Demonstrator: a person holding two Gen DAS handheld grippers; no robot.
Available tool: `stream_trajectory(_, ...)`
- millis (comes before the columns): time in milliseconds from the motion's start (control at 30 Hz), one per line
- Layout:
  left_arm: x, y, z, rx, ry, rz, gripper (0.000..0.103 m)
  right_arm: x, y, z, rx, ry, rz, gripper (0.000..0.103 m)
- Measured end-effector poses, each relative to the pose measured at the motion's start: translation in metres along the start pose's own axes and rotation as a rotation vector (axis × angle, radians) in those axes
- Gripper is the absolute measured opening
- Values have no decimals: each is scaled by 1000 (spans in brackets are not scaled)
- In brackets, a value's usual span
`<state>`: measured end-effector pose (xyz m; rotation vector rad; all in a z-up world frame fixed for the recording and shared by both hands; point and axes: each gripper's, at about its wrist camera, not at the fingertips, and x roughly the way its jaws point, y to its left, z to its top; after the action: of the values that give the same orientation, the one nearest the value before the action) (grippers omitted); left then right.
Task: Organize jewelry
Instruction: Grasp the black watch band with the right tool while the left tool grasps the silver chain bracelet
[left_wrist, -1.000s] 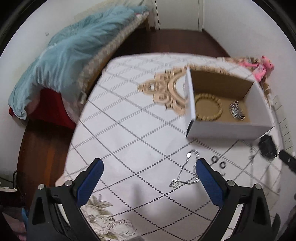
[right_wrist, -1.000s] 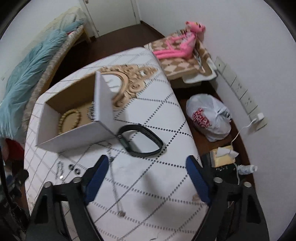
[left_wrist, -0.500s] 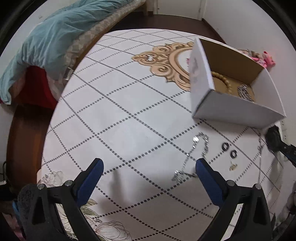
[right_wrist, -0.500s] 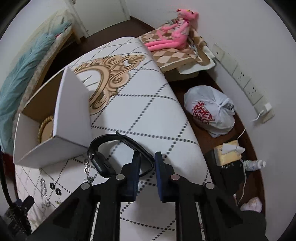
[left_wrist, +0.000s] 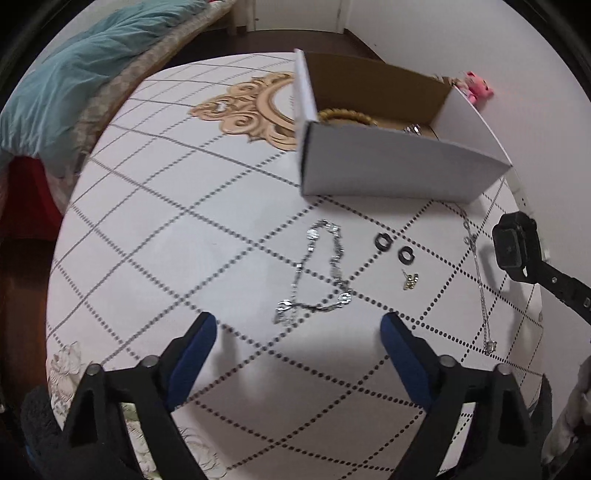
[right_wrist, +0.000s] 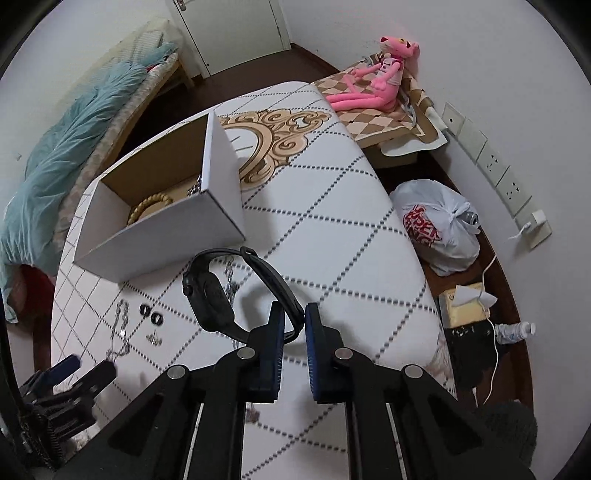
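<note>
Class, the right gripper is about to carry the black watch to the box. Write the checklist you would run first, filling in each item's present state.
1. Right gripper shut on the watch strap: ok.
2. Watch clear of the table: ok, it casts a shadow below itself.
3. Box open on top: ok.
4. Room left in the box beside the bead bracelet: cannot tell, its floor is mostly hidden.
5. Left gripper open and away from the box: ok.
6. Thin necklace not snagged on the strap: cannot tell.
</note>
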<state>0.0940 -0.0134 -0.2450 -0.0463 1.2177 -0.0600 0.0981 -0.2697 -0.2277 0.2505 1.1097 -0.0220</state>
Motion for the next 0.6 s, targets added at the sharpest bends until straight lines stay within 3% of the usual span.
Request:
stream_trajectory(67,6,-7,2,28,6,-1,86,0,-3,-2,10,4,-2,11)
stream_trajectory(133,12,-13,3,52,18,3,73,1,-7,-3,22,7,-5,11)
stream_trajectory(233,14,-21,5,95,-1,24,69,2,-11,-2,40,12,-8,12)
stream_trajectory(267,14,-22,7,99,-7,23,60,3,-11,-2,42,13,-11,12)
stream_trajectory(333,11,-23,12,109,-18,11,31,4,-11,-3,47,18,-12,12)
stream_trajectory(367,10,-21,15,105,-14,-5,11,6,-11,-4,51,23,-11,12)
stream_trajectory(400,10,-16,17,94,-7,-33,5,7,-11,-4,56,27,-9,12)
stream_trajectory(500,10,2,20,18,7,-121,4,7,-9,-5,60,30,-2,12)
stream_trajectory(600,-1,17,17,-33,-12,-148,4,2,-4,-3,55,17,12,12)
